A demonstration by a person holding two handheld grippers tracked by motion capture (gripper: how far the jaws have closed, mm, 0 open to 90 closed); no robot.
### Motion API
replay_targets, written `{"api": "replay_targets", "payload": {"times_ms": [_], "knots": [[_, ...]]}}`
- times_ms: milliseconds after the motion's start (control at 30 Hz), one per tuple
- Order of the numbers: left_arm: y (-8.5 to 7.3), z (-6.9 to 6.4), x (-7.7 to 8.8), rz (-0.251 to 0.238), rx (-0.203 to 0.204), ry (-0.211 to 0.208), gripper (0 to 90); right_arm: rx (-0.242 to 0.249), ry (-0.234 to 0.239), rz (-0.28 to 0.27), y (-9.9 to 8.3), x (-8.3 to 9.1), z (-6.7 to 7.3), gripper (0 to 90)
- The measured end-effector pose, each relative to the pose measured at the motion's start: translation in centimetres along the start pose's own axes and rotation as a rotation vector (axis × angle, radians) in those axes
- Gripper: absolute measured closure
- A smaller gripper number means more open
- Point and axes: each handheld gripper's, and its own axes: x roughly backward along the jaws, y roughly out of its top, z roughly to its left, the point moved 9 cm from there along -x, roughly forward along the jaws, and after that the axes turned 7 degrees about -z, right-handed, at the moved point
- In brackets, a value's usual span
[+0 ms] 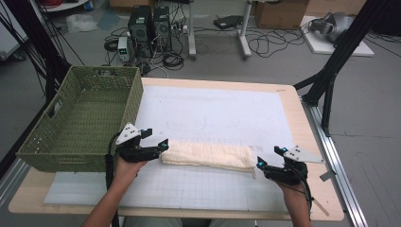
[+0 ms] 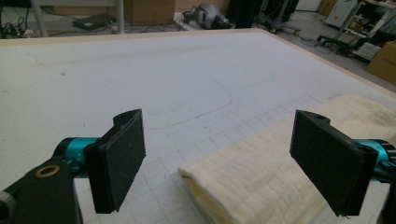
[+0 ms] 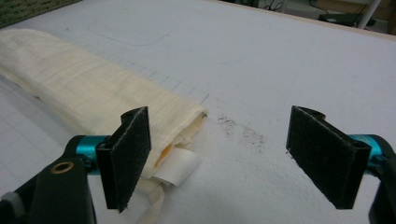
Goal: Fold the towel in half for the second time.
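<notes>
Nearest the person, two forearms come up over the table's (image 1: pixel 302 118) front edge, each hand gripping a hand-held gripper. The left hand-held gripper (image 1: pixel 160 143) sits just off the left end of a folded cream towel (image 1: pixel 208 156), jaws spread wide with nothing between the pads; in the left gripper view (image 2: pixel 217 161) the towel's (image 2: pixel 261 172) end lies below and between them, untouched. The right hand-held gripper (image 1: pixel 269 157) sits just off the towel's right end, jaws also wide and empty; in the right gripper view (image 3: pixel 219 156) the towel's (image 3: pixel 84 88) end with a white label (image 3: pixel 177 169) lies beside its left pad. The towel lies flat, long side across the white gridded mat (image 1: pixel 222 113). Farther left, a green woven basket (image 1: pixel 82 118) stands on the table's corner. Beyond the table, cables and computer towers (image 1: pixel 149 23) sit on the floor.
</notes>
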Motion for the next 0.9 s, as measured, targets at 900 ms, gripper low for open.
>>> {"api": "replay_targets", "payload": {"times_ms": [900], "knots": [[-0.3, -0.4, -0.2, 0.015, -0.011, -0.019, 19.1, -0.034, -0.064, -0.008, -0.9, 1.2, -1.9, 15.5]]}}
